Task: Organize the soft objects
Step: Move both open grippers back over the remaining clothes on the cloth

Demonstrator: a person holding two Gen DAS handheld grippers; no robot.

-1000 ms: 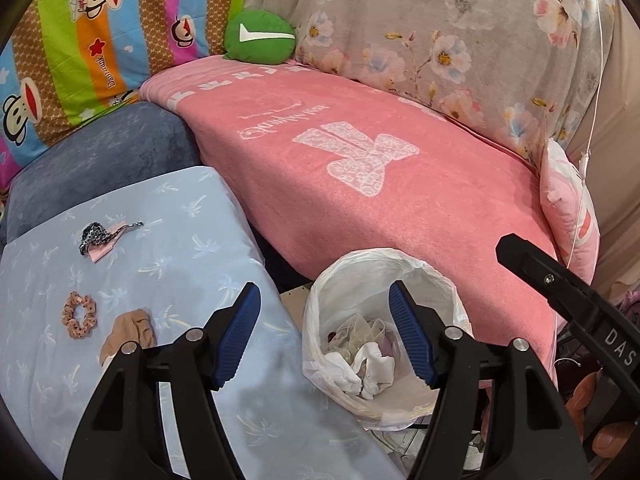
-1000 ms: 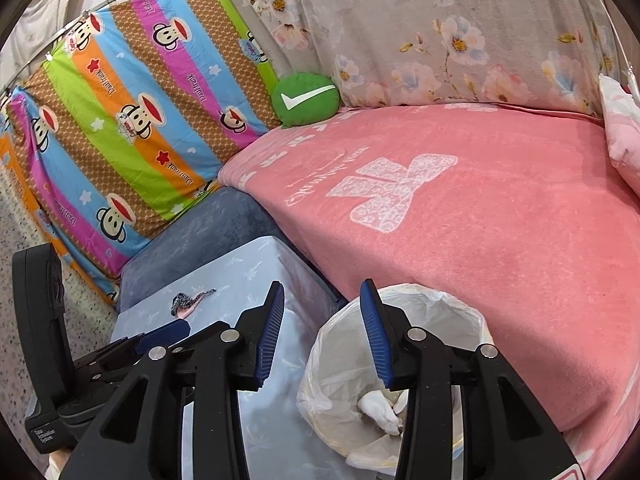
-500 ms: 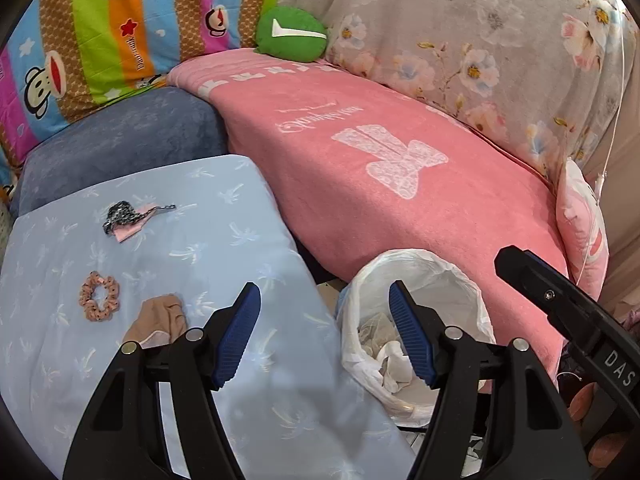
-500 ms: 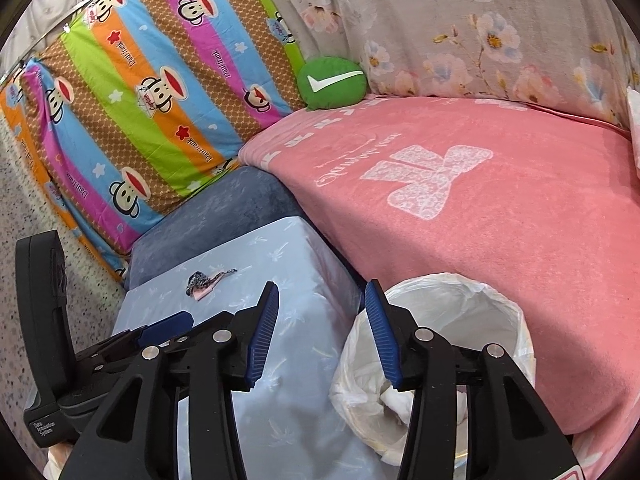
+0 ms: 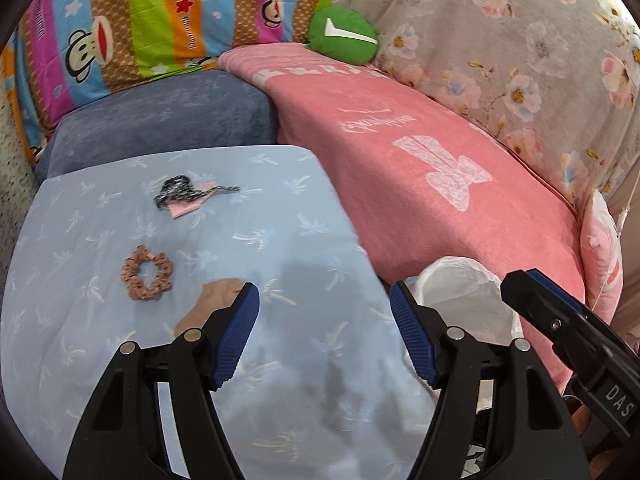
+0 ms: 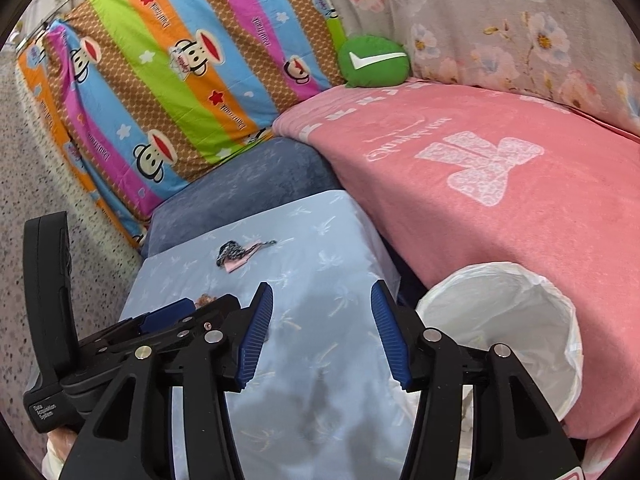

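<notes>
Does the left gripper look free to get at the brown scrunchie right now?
Probably yes. The left gripper is open and empty, and the scrunchie lies alone on the blue cloth, ahead and to its left. Only the tan sock sits near that path, beside the left finger.

Left claw [image 5: 325, 320] and right claw [image 6: 322, 320] both gape wide, empty.

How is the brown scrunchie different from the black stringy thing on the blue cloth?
The brown scrunchie is a closed ruffled ring; the black stringy thing is a bunched clump trailing a thin tail. The scrunchie lies on bare cloth; the black one rests on a pink scrap. Both lie untouched.
</notes>
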